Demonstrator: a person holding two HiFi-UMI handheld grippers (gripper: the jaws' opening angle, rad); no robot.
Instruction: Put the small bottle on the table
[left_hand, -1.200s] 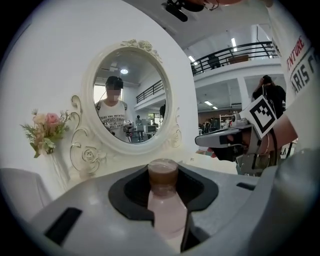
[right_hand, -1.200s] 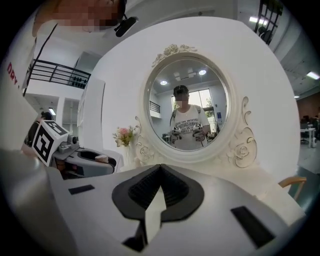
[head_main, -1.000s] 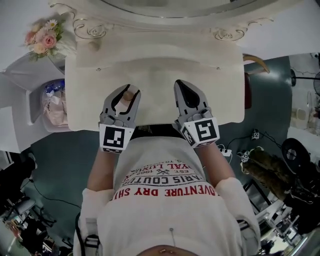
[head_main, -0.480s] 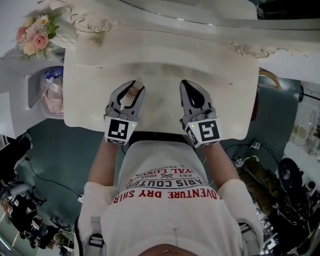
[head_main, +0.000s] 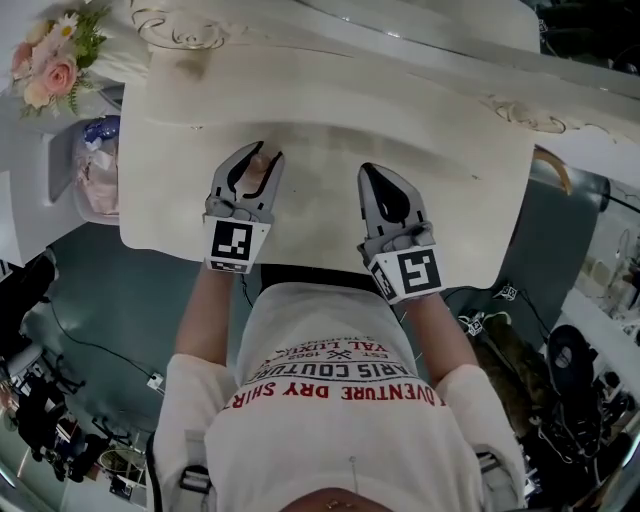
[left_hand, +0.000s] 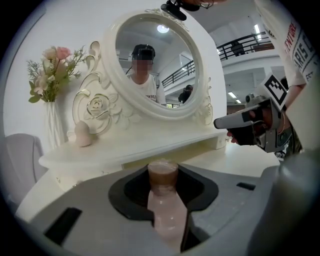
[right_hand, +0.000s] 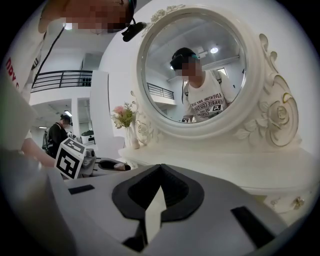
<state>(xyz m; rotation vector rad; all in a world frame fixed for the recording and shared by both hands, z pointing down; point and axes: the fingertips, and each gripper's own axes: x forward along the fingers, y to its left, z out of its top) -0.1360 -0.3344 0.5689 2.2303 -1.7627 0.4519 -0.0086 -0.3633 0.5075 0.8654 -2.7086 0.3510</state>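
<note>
The small bottle (head_main: 257, 175), pale pink with a brownish cap (left_hand: 162, 174), stands gripped between the jaws of my left gripper (head_main: 262, 155), which is shut on it. The gripper hovers over the left part of the cream dressing table (head_main: 320, 110), just in from its near edge. In the left gripper view the bottle's body (left_hand: 166, 210) fills the gap between the jaws. My right gripper (head_main: 368, 172) is level with the left one, over the table's right half. Its jaws meet at the tips with nothing between them (right_hand: 160, 167).
An oval mirror (left_hand: 155, 55) in a carved white frame rises behind a raised shelf. On that shelf sit a pink egg-shaped sponge (left_hand: 82, 134) and a vase of pink flowers (head_main: 50, 60). A bag (head_main: 95, 175) lies beside the table's left end.
Both grippers have moved a little forward over the table top, and the head view has tilted. The left gripper still holds the bottle; the right stays shut.
</note>
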